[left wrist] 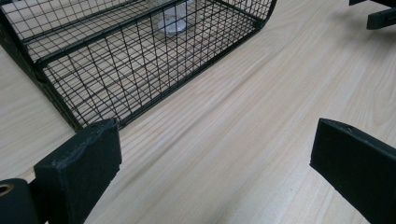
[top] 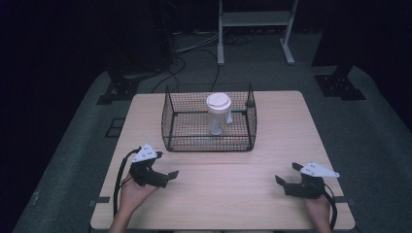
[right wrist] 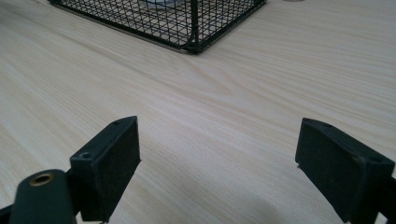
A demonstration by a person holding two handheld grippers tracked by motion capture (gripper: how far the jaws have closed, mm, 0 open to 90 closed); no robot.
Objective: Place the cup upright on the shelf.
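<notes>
A black wire basket [top: 167, 116] stands at the middle back of the wooden table [top: 243, 194]. Inside it a clear plastic cup with a white lid [top: 217, 112] stands upright. My left gripper [top: 166, 171] rests near the table's front left, open, nothing between its jaws; it points right, and the basket's near wall [left wrist: 140, 74] lies ahead of it. My right gripper [top: 286, 174] sits near the front right, open and empty, pointing left. The basket's corner [right wrist: 191, 28] shows far ahead in the right gripper view. The other gripper's jaw [left wrist: 380, 16] shows at the top right of the left gripper view.
Bare wood stretches between the two grippers and in front of the basket. Beyond the table lie grey floor, black cables [top: 180, 63], a white frame's legs [top: 255, 34] and black stand bases [top: 340, 85].
</notes>
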